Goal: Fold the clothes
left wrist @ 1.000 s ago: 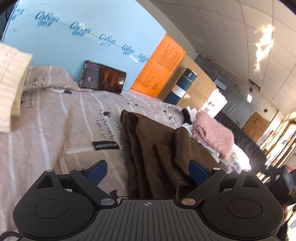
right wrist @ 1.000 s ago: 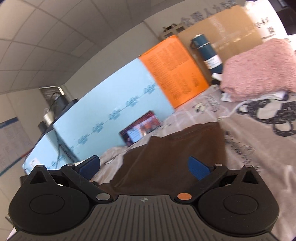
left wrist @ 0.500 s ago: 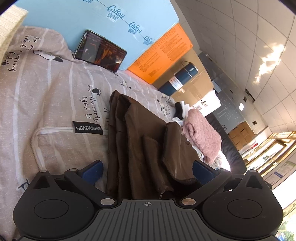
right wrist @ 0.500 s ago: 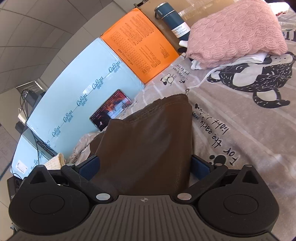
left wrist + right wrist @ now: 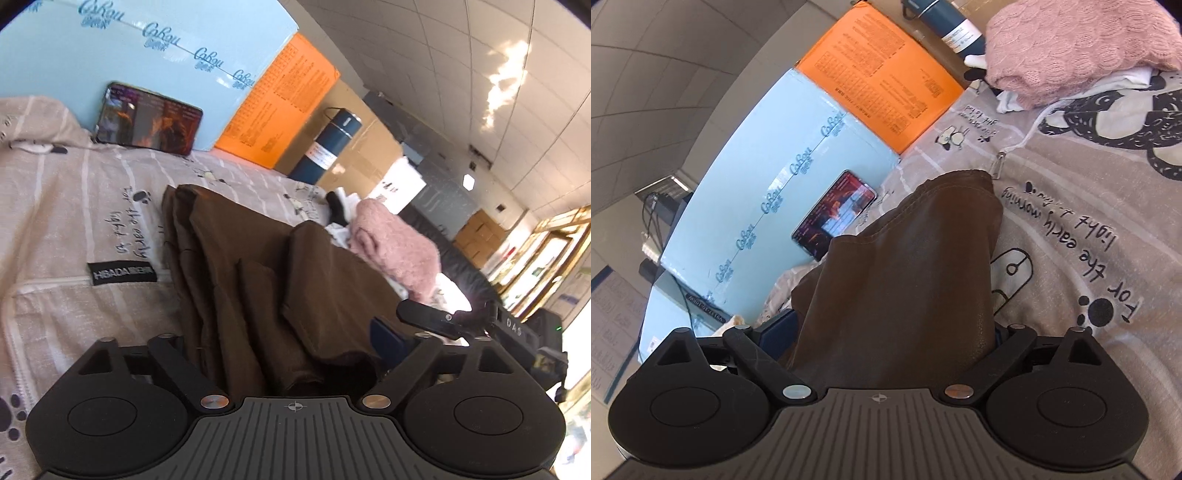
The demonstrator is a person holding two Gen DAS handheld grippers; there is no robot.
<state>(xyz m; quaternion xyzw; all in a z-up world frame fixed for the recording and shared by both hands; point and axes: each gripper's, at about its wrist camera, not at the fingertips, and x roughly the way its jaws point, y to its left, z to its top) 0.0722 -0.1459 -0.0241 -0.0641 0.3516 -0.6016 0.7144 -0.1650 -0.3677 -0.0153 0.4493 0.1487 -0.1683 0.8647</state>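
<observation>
Between the blue-padded fingers of the left gripper (image 5: 284, 339) runs the dark brown folded garment (image 5: 243, 266); the fingers stand wide apart on either side of the cloth, not pressed on it, and the left one is mostly hidden behind its own black linkage. Just beside the right finger, the black arm of the other tool reaches in over the cloth's near edge. At the right gripper (image 5: 890, 332) the same brown garment (image 5: 912, 266) passes between the fingers and fills the gap; whether the pads actually pinch it cannot be told, since the fabric covers them.

Outward from both tools, the garment lies in long pleats on a beige striped bed cover printed with paw marks and handwriting (image 5: 66, 229), with a small black HBADA label (image 5: 123, 274) just left of the cloth. A fuzzy pink knitted sweater (image 5: 395, 251) sits on white fabric to the right, near the garment's far end. Behind stand a lit smartphone (image 5: 147, 118) leaning on a pale blue foam board (image 5: 110, 44), an orange printed sheet (image 5: 280, 99), and a dark blue thermos flask (image 5: 325, 147) against brown cardboard.
</observation>
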